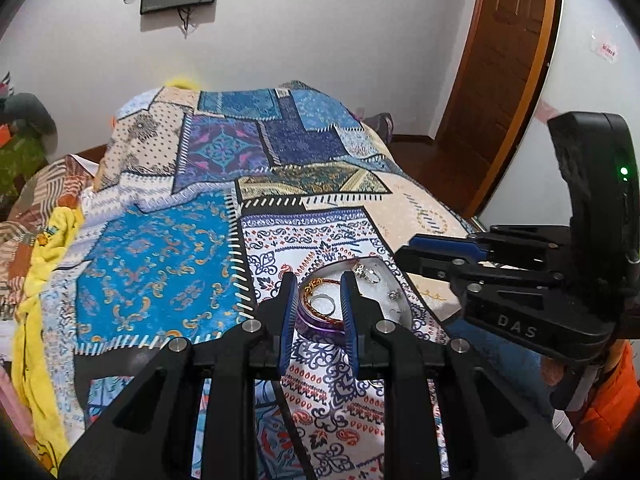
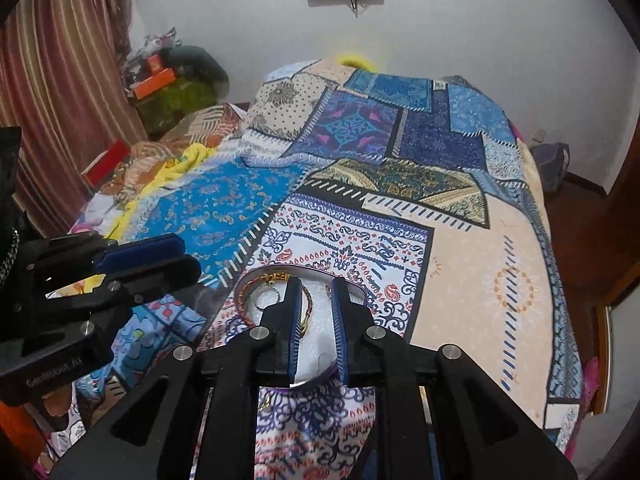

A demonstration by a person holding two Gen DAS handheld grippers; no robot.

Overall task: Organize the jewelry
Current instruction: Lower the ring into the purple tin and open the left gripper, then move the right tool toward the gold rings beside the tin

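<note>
So the jewelry box (image 1: 396,308) is a purple-rimmed, white-lined thing sitting on the patchwork bedspread (image 1: 160,264). Probably light, so I'd guess it slides on the cloth if nudged. Inside, the bangle (image 1: 316,314) on the left looks rigid, easiest to pinch across its rim. The silver rings (image 1: 370,274) toward the far right look tiny, hard and slippery, so they'd need a careful pinch across the band.

Left gripper (image 1: 318,316) sits low at the near left rim, jaws partly open around the bangle, nothing clamped. Right gripper (image 2: 316,324) hovers over the white lining, jaws narrow, empty.
</note>
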